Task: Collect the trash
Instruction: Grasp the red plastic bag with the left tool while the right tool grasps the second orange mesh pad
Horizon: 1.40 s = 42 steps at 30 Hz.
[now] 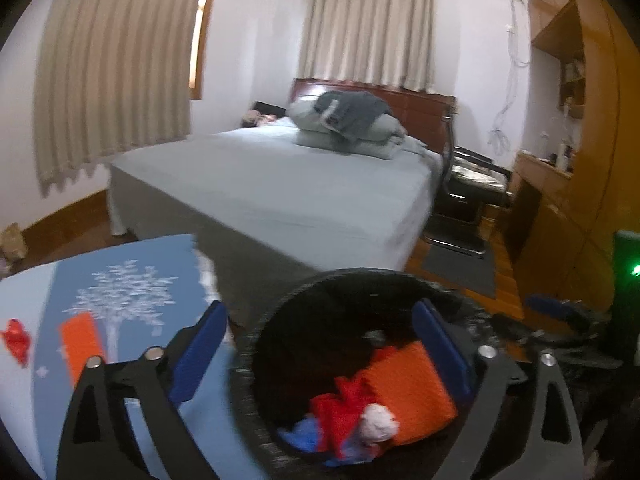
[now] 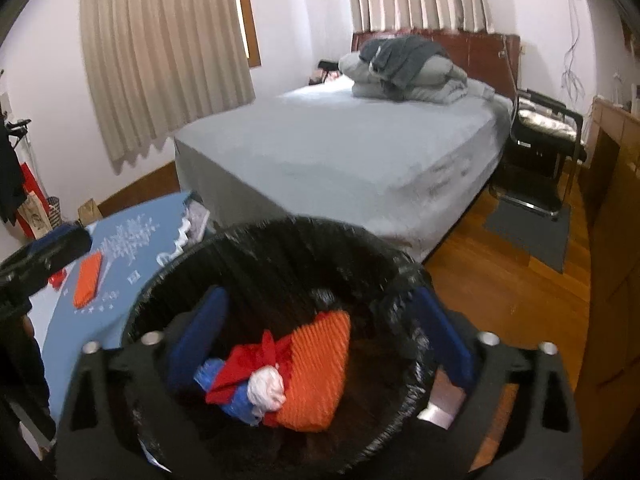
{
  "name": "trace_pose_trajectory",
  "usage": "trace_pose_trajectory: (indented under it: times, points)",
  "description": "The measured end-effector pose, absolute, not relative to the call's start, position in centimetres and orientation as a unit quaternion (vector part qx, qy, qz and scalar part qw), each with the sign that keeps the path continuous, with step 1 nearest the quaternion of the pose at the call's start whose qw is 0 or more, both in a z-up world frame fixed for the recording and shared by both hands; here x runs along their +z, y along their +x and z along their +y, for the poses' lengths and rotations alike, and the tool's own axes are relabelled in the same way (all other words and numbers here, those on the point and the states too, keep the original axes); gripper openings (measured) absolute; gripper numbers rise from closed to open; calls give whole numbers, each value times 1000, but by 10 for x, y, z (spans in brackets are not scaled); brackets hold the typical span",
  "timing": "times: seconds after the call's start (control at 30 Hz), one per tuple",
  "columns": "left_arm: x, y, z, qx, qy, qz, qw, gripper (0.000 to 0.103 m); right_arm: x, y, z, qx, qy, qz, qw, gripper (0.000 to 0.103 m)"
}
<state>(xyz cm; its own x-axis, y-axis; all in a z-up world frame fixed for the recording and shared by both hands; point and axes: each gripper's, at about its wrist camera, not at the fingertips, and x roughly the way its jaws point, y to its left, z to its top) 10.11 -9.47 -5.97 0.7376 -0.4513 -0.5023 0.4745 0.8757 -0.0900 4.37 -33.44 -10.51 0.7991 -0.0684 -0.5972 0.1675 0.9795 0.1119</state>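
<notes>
A black-lined trash bin (image 1: 280, 320) (image 2: 280, 248) holds an orange packet (image 1: 408, 396) (image 2: 320, 364), red (image 1: 340, 404), blue (image 2: 236, 398) and white (image 2: 266, 390) crumpled wrappers. My left gripper (image 1: 320, 344) is open, one finger over the table, the other inside the bin. My right gripper (image 2: 320, 328) is open and straddles the bin's right rim. On the blue tablecloth (image 1: 132, 276) (image 2: 116, 300) lie another orange packet (image 1: 82, 340) (image 2: 88, 280) and a red wrapper (image 1: 16, 340) (image 2: 56, 280).
A bed (image 1: 280, 184) (image 2: 352, 152) with grey sheets and folded bedding stands behind the bin. A black chair (image 1: 468, 188) (image 2: 540, 148) and wooden cabinets (image 1: 568, 184) are at the right. Wooden floor with a grey mat (image 2: 528, 236) lies right of the bin.
</notes>
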Motion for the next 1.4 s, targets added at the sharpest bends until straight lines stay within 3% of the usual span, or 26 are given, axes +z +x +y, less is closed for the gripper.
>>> trace_pose_trajectory:
  times: [0.7,1.4]
  points:
    - [-81,120,135,-1,-16,268,963,97,-96,152,-146,101,59,302,946,97]
    - [-138,139,244,76,-41,321,943,96,-185,237,16,181,-10,403,897,97]
